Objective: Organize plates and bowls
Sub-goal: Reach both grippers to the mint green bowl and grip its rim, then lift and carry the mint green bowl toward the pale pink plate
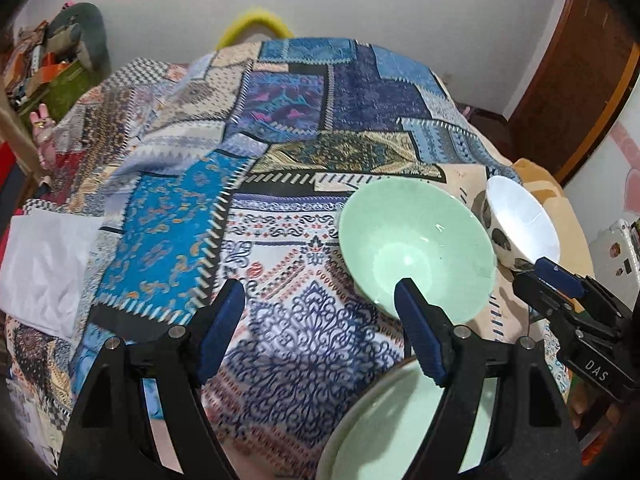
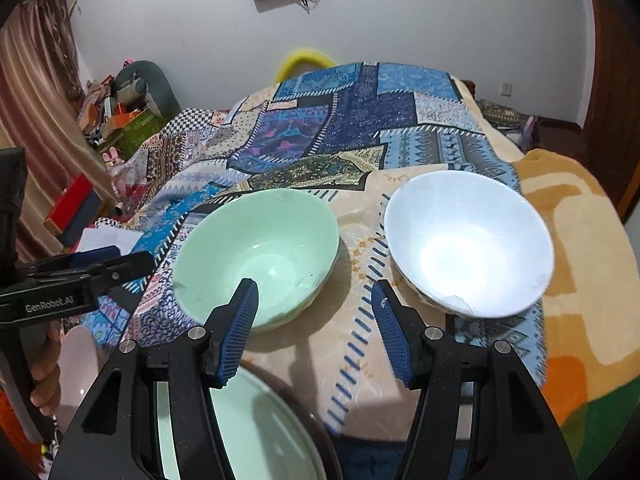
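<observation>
Patchwork quilt (image 2: 360, 120) covering the bed.
An orange blanket (image 2: 580, 240) drapes the bed's right edge; white paper, perhaps (image 1: 44, 264), lies at its left edge.

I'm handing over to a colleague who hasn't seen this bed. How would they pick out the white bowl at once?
Start from the patchwork bedspread, at its near edge beside the orange blanket. Two bowls sit there side by side. The white bowl is the one nearer the blanket, white inside with dark blotches outside, unlike the plain green bowl.
</observation>
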`<state>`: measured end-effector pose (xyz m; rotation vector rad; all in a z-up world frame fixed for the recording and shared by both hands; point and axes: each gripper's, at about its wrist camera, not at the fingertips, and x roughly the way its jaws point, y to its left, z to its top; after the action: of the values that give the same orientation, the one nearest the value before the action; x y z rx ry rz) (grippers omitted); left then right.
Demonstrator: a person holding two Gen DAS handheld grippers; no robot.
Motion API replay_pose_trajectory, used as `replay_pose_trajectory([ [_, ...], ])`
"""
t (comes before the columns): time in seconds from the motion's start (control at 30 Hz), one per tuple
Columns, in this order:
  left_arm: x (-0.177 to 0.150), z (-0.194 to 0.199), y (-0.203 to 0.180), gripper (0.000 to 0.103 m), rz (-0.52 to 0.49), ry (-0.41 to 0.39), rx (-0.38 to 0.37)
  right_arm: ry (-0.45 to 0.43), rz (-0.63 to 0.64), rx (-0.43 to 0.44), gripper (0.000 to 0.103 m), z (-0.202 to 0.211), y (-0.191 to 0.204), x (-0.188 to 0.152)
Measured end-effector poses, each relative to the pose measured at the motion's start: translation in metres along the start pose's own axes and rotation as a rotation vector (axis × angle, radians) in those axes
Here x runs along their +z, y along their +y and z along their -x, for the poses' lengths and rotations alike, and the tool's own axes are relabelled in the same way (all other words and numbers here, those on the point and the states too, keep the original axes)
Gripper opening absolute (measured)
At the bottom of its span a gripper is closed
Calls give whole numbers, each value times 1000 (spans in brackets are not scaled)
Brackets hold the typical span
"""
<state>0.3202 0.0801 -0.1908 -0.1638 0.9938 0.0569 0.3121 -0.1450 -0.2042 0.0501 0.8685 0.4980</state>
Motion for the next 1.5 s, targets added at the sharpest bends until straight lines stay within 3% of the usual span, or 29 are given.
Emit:
replay_pose_trajectory([
  [0.33, 19, -49, -2, 77, 15, 85, -26, 60, -26, 57, 55, -32, -5, 3],
  [0.47, 21, -60, -10, 71, -24, 82, -10, 87, -49, 84, 55, -41, -7, 4],
  [0.63, 20, -69, -21, 52, -80, 81, 9, 113, -57, 95, 40, -49, -9, 5],
  [0.87, 18, -82, -29, 20, -104, 114, -16, 126, -57, 129, 28, -51, -10, 6],
  [1.07, 16, -77, -35, 18, -133, 89, 1, 122, -22, 87, 26, -50, -4, 4],
  [1.5, 7, -46, -42, 18, -135, 55, -21, 79, -33, 91, 26, -18, -1, 4],
])
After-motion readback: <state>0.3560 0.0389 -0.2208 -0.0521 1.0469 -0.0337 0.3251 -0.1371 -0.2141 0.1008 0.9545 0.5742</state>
